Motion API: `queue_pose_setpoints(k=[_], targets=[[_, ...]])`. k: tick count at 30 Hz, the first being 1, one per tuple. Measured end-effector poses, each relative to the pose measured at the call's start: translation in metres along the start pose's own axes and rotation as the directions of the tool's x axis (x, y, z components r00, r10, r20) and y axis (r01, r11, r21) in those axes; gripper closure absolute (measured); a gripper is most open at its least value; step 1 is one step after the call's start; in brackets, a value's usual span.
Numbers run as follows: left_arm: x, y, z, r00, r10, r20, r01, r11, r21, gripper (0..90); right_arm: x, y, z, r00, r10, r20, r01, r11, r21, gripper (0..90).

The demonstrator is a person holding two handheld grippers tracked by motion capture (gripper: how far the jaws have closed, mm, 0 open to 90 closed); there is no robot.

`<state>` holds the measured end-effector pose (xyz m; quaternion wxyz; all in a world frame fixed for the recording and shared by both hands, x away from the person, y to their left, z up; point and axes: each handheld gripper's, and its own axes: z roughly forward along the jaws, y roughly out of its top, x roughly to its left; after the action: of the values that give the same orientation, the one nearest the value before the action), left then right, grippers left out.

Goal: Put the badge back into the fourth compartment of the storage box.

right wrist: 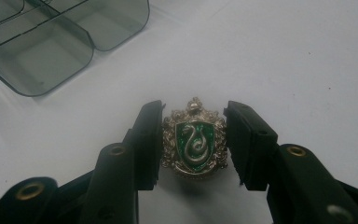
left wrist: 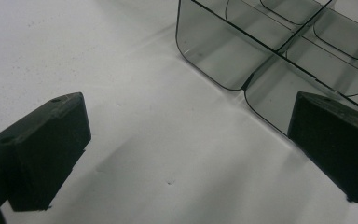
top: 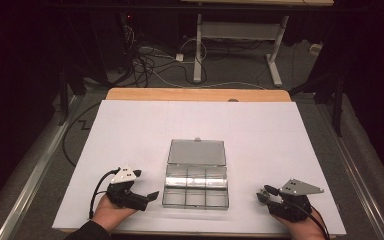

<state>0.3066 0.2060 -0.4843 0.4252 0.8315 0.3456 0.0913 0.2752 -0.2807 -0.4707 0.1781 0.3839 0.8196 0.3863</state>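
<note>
A small metal crest badge [right wrist: 195, 142], a green shield with a silver snake, sits between the two black pads of my right gripper [right wrist: 193, 111], which press on its left and right edges. It hangs at or just above the white sheet. In the high view my right gripper [top: 261, 195] is at the front right, to the right of a clear plastic compartment box [top: 196, 186] whose lid [top: 197, 151] lies open behind it. At the box's front left, my left gripper [top: 150, 196] stands open with nothing between its jaws; from its own camera [left wrist: 186, 135] the box's corner compartments [left wrist: 223, 51] lie just ahead.
A white sheet [top: 130, 130] covers most of the wooden table [top: 195, 94]. The box's several compartments look empty. Behind the table stand another table's legs [top: 198, 50] and loose cables [top: 145, 60] on the floor. Metal rails run along both sides.
</note>
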Motion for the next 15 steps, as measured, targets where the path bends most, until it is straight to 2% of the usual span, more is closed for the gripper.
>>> queue_pose_setpoints(k=[15], targets=[[0.0, -0.001, -0.001, 0.9999, -0.007, -0.007, 0.007, 0.9999, -0.007, 0.0, 0.013, 0.011, 0.012, 0.9986, -0.019, -0.049, 0.019, 1.0, -0.004, 59.2]])
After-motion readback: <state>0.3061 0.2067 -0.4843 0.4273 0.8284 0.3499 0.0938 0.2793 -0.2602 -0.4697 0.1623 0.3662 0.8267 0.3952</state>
